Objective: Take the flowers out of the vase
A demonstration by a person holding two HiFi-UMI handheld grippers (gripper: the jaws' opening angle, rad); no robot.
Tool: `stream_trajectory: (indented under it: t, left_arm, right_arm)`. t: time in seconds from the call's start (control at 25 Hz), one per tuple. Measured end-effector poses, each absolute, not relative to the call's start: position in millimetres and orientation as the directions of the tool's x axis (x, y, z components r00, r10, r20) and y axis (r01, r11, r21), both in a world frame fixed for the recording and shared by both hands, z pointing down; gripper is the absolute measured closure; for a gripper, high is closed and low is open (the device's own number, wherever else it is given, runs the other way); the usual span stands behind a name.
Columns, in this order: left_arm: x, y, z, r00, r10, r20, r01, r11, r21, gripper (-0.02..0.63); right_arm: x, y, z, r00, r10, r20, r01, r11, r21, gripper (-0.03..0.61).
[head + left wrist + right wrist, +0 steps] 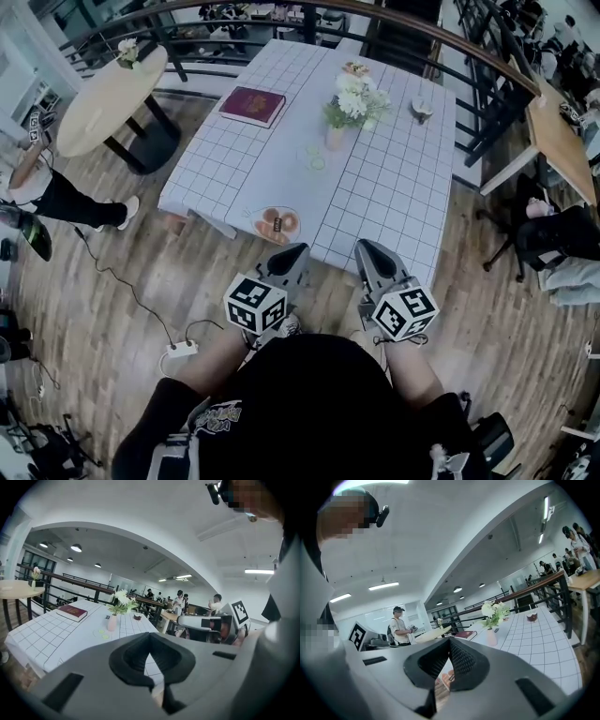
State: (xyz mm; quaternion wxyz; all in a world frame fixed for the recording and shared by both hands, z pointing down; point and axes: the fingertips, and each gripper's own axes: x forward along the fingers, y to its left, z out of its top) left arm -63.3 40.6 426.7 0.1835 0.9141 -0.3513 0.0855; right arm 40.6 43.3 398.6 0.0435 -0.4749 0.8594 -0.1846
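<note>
white flowers in vase untouched; left gripper, right gripper closed, empty. open jaws, then pinch stems low.

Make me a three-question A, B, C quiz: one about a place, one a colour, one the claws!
1. Where is the red book?
A) on the floor
B) on the table, left of the vase
C) on a chair
2. What colour are the flowers in the vase?
A) white
B) blue
C) red
3. How are the left claw and right claw?
A) holding flowers
B) wide open
C) shut, empty

1 B: the head view shows it there.
2 A: the blooms look white.
3 C: each claw's view shows closed jaws, nothing between.
</note>
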Motion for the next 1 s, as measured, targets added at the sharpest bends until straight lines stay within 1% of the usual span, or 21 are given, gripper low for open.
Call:
stream_trajectory:
  t: [0.48,0.8,1.0]
  left_arm:
    - [-117.9,21.6,427.6,0.767,-0.578,0.279,-0.640,-0.721,0.265,0.607]
    - [-127.0,7.3,433.4,0.765,-0.583,0.274,-0.643,-0.713,0.278,0.606]
    - [-114.3,-32.2,432.4,0.751,-0.601,0.273,-0.660,-0.699,0.275,0.606]
  right_arm:
    - [-5.7,21.8,397.1,-0.487,-0.868,0.097,-0.834,0.430,-0.345,0.557]
    - [-11.7,8.4,407.7,-0.477,-0.870,0.123,-0.844,0.414,-0.341,0.557]
    - [3.9,-38.7,413.0,-0.482,-0.866,0.132,-0.842,0.416,-0.344,0.557]
